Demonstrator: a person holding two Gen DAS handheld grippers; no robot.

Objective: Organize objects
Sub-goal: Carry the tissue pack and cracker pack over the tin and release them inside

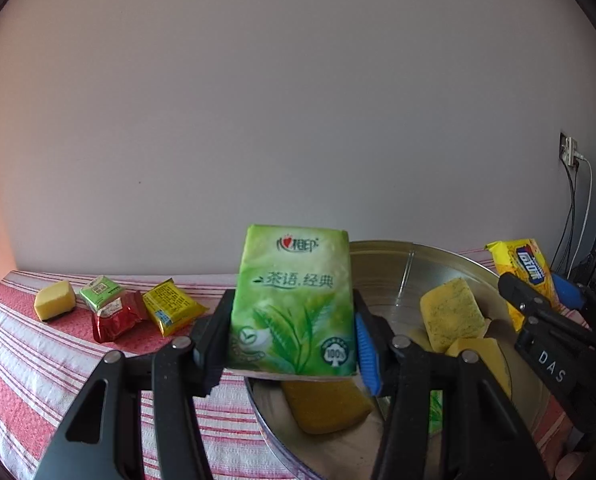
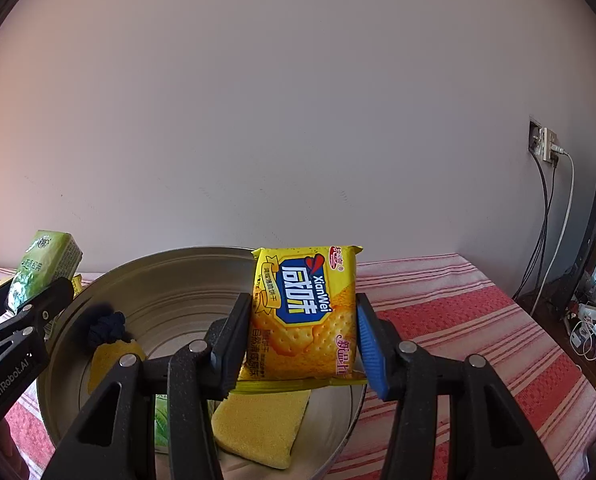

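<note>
pale wall behind, red-and-white striped tablecloth [image 1: 38, 360] below, and both tools are loaded up over the round metal tin [image 2: 170, 280].

left gripper [image 1: 294, 332] first: its jaws are pinching a green tissue pack [image 1: 294, 300] by the two side edges, pack upright with the printed face toward the camera, hanging above the near rim of the tin. right gripper [image 2: 304, 332] matches it, jaws clamped on the sides of a yellow xianwei cracker packet [image 2: 304, 312], also upright, held over the tin's right half.

down inside the tin: yellow sponges [image 1: 452, 314] lying flat, one directly below each held pack, plus a dark knotted bundle [image 2: 106, 328] against the left wall in the right wrist view; what that bundle is, hard to say.

out on the cloth, left of the tin in the left wrist view, a little cluster sits waiting: a loose yellow sponge [image 1: 55, 300], a small green sachet [image 1: 100, 290], a red foil packet [image 1: 114, 322] just in front of it, and a yellow foil packet [image 1: 170, 310] beside those. wall socket [image 2: 544, 144] with cables at far right.
</note>
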